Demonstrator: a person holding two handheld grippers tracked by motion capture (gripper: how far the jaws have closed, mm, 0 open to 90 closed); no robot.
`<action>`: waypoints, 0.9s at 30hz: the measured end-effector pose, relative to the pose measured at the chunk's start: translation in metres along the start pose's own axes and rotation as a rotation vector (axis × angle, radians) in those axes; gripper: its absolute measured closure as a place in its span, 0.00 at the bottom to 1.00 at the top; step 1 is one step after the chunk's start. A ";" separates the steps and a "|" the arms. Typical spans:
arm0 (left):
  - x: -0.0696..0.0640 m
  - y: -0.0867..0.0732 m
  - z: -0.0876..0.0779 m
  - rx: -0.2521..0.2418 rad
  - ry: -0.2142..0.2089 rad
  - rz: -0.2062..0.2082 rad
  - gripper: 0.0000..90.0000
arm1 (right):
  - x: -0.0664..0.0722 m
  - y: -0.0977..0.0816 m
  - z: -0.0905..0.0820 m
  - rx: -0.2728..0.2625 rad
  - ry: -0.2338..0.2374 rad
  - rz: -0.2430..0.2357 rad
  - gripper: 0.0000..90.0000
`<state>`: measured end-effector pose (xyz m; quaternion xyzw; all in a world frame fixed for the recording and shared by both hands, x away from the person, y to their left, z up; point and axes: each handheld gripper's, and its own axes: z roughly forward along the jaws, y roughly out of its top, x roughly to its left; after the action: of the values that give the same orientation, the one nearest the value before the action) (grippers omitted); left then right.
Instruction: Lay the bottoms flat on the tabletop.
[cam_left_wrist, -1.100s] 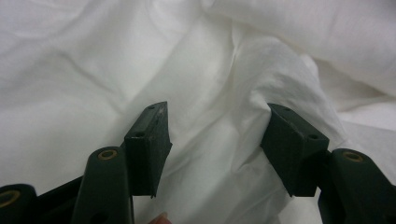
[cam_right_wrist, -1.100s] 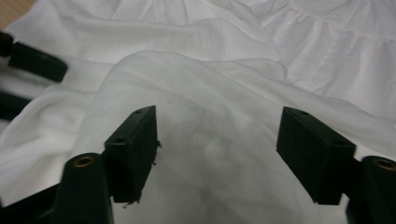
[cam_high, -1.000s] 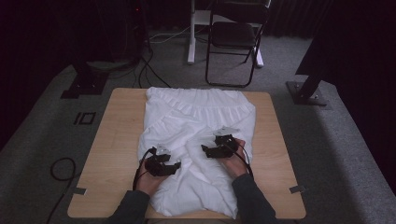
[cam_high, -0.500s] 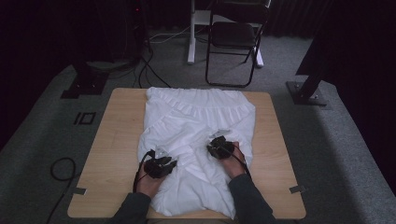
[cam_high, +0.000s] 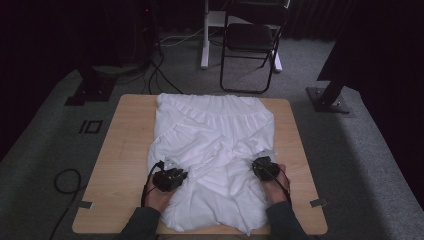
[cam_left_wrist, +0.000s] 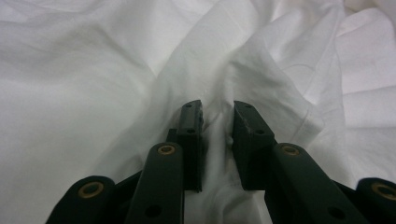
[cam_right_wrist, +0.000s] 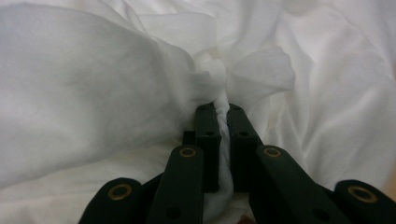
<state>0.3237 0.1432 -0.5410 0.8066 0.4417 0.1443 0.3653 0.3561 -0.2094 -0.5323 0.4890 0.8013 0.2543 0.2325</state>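
Note:
A white garment (cam_high: 215, 135) lies spread and rumpled over the wooden table (cam_high: 125, 150). At its near left part my left gripper (cam_high: 181, 176) rests on the cloth. In the left gripper view its jaws (cam_left_wrist: 218, 121) have just been closing and pinch a raised fold of the garment (cam_left_wrist: 93, 70). My right gripper (cam_high: 257, 165) sits at the garment's near right side. In the right gripper view its jaws (cam_right_wrist: 222, 119) have just closed tight on a bunched ridge of the cloth (cam_right_wrist: 93, 93).
The garment's near hem hangs to the table's front edge (cam_high: 200, 232). Bare wood shows left and right of the cloth. Beyond the table stand a black folding chair (cam_high: 250, 40) and dark stand bases (cam_high: 327, 100) on grey carpet, with cables (cam_high: 65, 180) on the floor.
My right gripper has moved to the right and a little nearer, from the garment's middle to its right side, and shut on cloth. The left gripper stayed put while its jaws narrowed.

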 end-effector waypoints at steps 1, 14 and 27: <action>0.000 0.000 -0.001 0.000 -0.001 -0.002 0.84 | -0.006 -0.004 -0.003 -0.002 -0.006 0.021 0.95; -0.002 0.007 -0.010 0.002 -0.020 0.004 0.66 | -0.039 -0.015 -0.044 -0.097 -0.019 0.149 0.66; -0.006 0.029 -0.011 -0.028 -0.019 0.024 0.58 | 0.035 0.027 -0.051 -0.215 0.164 -0.077 0.92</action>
<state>0.3321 0.1338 -0.5115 0.8079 0.4265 0.1472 0.3792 0.3284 -0.1766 -0.4805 0.4077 0.8038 0.3689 0.2270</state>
